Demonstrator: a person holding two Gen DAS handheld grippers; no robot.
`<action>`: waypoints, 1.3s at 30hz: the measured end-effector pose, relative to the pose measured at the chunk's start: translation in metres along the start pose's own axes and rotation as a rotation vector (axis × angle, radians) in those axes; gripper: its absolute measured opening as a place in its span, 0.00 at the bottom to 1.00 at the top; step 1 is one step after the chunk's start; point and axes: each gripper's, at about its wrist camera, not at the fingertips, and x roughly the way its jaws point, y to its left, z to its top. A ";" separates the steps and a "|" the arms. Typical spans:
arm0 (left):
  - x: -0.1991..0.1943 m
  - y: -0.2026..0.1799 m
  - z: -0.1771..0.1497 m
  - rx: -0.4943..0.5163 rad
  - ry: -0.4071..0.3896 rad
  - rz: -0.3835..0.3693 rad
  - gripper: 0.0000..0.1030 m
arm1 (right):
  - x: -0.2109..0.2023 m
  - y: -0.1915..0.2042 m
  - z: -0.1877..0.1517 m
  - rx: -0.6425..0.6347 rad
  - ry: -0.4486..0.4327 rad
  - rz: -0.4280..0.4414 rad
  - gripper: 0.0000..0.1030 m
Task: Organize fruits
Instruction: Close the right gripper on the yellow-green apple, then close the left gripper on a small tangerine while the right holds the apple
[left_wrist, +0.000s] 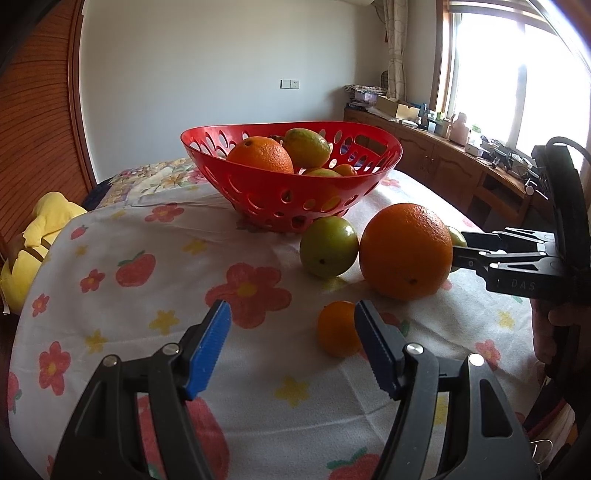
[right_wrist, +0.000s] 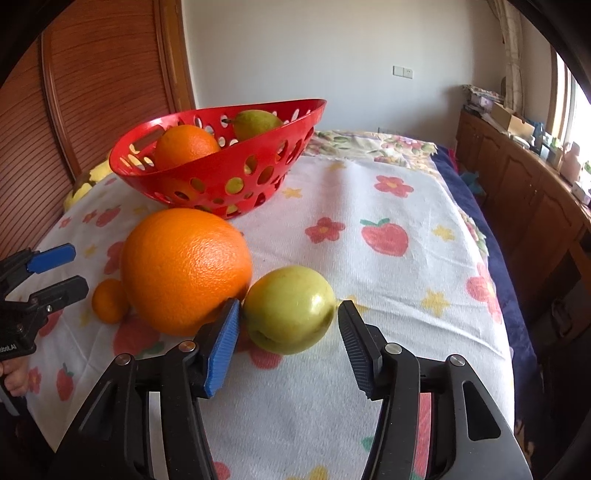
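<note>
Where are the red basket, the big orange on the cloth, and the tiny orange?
red basket (left_wrist: 280, 192), left wrist view, front wall.
big orange (right_wrist: 186, 269), right wrist view, middle of peel.
tiny orange (left_wrist: 336, 328), left wrist view, middle.

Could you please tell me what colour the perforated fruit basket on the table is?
The basket is bright red, clearest in the left wrist view.

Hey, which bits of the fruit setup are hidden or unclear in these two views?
- Left wrist view: a second green fruit mostly hidden behind the big orange.
- Both views: the lowest fruit in the red basket is blocked by its wall and the fruit on top.
- Right wrist view: the small orange partly hidden by the big one.
</note>
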 end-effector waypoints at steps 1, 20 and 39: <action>0.000 0.000 0.000 0.000 0.000 0.002 0.68 | 0.001 -0.001 0.001 0.003 0.000 0.001 0.54; 0.000 0.000 -0.001 0.006 0.006 0.002 0.68 | -0.007 -0.009 -0.004 0.036 -0.018 0.048 0.54; 0.004 -0.021 -0.001 0.050 0.060 -0.063 0.67 | -0.022 -0.007 -0.029 0.037 -0.050 0.011 0.55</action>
